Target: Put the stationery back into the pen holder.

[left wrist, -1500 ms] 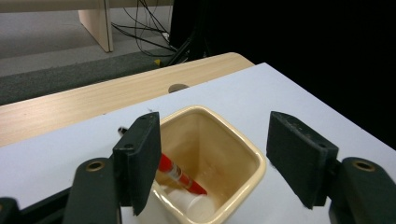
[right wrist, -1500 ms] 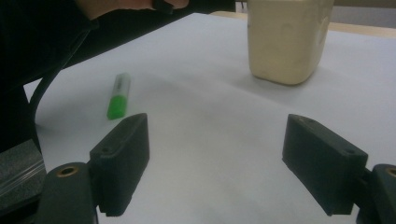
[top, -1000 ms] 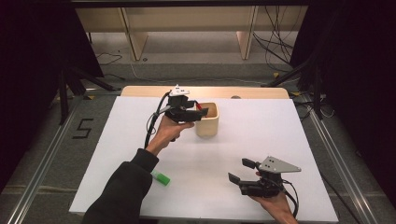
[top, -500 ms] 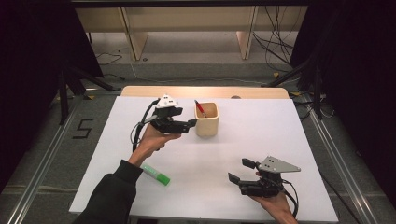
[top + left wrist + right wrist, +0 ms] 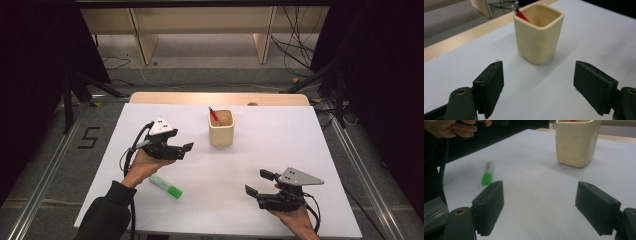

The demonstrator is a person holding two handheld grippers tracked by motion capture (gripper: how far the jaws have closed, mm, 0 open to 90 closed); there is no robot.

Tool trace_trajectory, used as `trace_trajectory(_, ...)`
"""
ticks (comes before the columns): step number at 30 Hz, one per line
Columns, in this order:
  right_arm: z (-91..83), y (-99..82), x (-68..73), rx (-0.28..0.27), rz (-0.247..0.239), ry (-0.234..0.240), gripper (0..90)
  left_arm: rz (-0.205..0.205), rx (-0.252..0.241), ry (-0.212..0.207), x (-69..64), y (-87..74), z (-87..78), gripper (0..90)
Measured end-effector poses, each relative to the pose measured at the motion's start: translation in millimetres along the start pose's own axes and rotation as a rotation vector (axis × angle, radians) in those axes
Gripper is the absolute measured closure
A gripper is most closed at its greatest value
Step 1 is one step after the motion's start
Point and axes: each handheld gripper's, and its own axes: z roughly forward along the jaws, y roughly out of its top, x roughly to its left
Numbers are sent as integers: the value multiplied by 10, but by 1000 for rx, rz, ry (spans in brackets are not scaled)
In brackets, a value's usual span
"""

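Your left claw (image 5: 186, 148) hangs above the white bench (image 5: 300, 135), just to the left of the cream cup (image 5: 221, 128) and apart from it, with its jaws pointing toward the cup. Its jaws have just been opening and now stand wide apart with nothing between them; in the left gripper view the two black pads frame bare bench, and the cup (image 5: 538, 32) stands a little way beyond them, upright and closer to the left pad than to the right one. A red pen (image 5: 214, 115) leans inside the cup against its far left corner, and its tip (image 5: 521, 14) sticks out over the rim in the left gripper view. Your left hand (image 5: 145, 162) wraps the body of the claw from below, and the cable loops down beside your wrist. A green marker (image 5: 166, 187) lies flat on the bench near your left forearm, its green cap pointing toward the near right. Your right claw (image 5: 257, 183) rests low near the front right part of the bench, well apart from the cup, and its jaws are spread wide with nothing in them. In the right gripper view the marker (image 5: 487, 173) lies beyond the left pad, and the cup (image 5: 576, 142) stands farther off, ahead of the right pad.
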Motion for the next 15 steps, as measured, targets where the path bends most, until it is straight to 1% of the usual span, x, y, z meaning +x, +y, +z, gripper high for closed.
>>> trace_trajectory(2,1,1,10,1,-3,-1,235,-15,5,0,22,-68,-17,246)
trace_trajectory(3,1,0,12,1,-4,0,234,-16,3,0,35,-94,-38,253)
trace_trajectory(7,7,-3,4,3,-1,0,234,-32,3,-15,76,-180,-121,281)
trace_trajectory(9,7,-3,6,3,-1,-2,235,-37,6,-8,98,-230,-153,323)
trace_trajectory(10,6,-2,7,2,-1,-1,235,-43,8,-11,113,-256,-165,345)
trace_trajectory(11,5,-1,8,2,-1,-1,235,-45,12,-14,125,-284,-178,377)
trace_trajectory(14,6,-3,8,3,-1,-2,234,-49,37,-8,145,-359,-201,540)
trace_trajectory(15,7,-3,8,3,-1,-2,234,-44,48,-9,141,-382,-203,591)
